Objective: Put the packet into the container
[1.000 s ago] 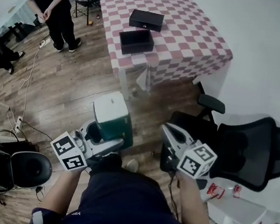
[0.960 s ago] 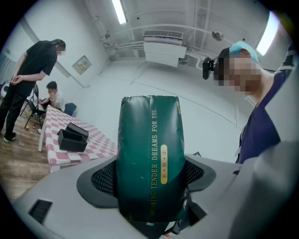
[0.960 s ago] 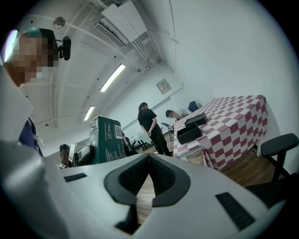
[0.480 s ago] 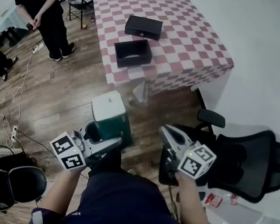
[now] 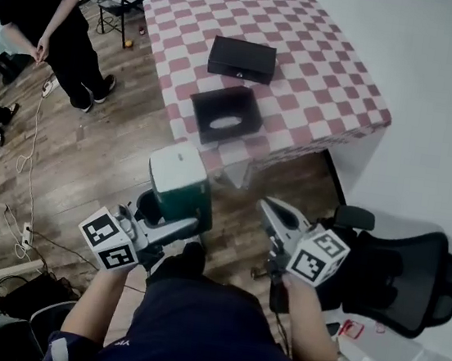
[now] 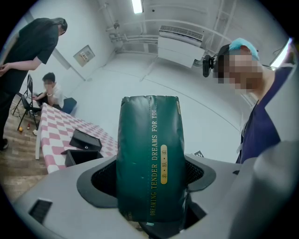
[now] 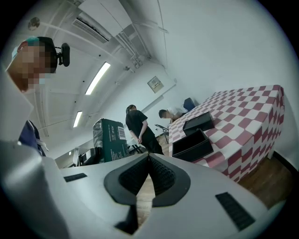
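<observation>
Step in hand, as judged: carry to the container, with release not yet due. The left gripper (image 5: 177,225) is clamped on the lower end of the green packet (image 5: 178,179). Its own view shows the packet upright between the jaws, filling the gap. The right gripper (image 5: 274,214) carries nothing and its jaws are pressed together. The packet hangs over the wooden floor (image 5: 97,158), near the surface's front edge but short of it. The container (image 5: 225,114) is an open black box close to that front edge. A pale patch shows in its bottom, but what it is cannot be told. A second black box (image 5: 241,59), closed or perhaps the lid, lies just behind it and apart from it. To do the step well, the left gripper should keep its clamp firm and bring the packet over the opening before lowering. The packet looks tall against the box walls, so it likely needs tipping to lie flat, and the jaws should part only once it rests inside. The right gripper could steady the box rim if the box slides on the cloth. The surface (image 5: 327,73) wears a red-and-white check cloth and bears only the two boxes. In the room, a black office chair (image 5: 401,260) stands at the right by a white wall. One person in black (image 5: 38,10) stands at the left, and another sits at the far end.
</observation>
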Action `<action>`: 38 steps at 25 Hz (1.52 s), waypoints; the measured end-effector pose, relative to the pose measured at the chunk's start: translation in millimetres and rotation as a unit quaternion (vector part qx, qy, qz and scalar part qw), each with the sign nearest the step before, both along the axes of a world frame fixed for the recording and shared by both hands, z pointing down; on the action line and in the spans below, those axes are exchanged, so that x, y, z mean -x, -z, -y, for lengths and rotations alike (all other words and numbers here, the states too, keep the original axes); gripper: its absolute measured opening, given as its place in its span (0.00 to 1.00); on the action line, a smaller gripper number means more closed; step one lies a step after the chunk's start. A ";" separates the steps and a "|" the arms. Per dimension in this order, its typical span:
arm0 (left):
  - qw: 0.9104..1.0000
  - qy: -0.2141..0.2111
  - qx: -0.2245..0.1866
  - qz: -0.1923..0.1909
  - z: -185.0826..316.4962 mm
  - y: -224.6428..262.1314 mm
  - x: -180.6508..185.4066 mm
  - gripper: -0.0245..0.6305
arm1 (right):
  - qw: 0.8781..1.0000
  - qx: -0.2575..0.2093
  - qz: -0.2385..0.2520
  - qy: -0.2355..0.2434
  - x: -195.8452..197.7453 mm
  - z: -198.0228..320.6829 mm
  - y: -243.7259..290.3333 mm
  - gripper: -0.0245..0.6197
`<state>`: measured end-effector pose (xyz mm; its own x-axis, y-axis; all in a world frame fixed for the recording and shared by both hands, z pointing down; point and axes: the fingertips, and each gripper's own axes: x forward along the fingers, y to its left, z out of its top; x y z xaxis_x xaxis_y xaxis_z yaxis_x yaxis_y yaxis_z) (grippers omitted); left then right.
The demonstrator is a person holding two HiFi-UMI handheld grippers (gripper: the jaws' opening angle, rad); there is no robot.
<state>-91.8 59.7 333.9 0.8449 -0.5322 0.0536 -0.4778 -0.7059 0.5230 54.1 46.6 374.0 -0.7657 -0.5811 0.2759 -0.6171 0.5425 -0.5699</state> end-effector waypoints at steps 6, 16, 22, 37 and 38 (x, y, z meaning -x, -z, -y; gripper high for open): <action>1.000 -0.012 0.005 -0.001 71.8 -3.4 40.1 0.68 | 1.000 0.005 -0.012 -0.010 37.4 65.1 3.7 0.06; 1.000 -0.018 0.009 0.005 147.3 -16.9 58.2 0.68 | 0.999 0.021 -0.023 -0.024 50.5 120.8 -4.2 0.06; 0.999 -0.017 0.001 0.035 182.9 -25.1 46.2 0.68 | 0.999 0.021 -0.020 -0.026 39.7 144.3 -12.2 0.06; 0.980 -0.027 -0.025 0.195 259.9 -69.5 -14.6 0.68 | 0.998 0.064 -0.002 0.017 -16.8 205.8 -54.9 0.06; 0.977 -0.031 -0.027 0.211 264.4 -74.2 -17.9 0.68 | 0.998 0.066 -0.002 0.017 -21.4 209.9 -57.8 0.06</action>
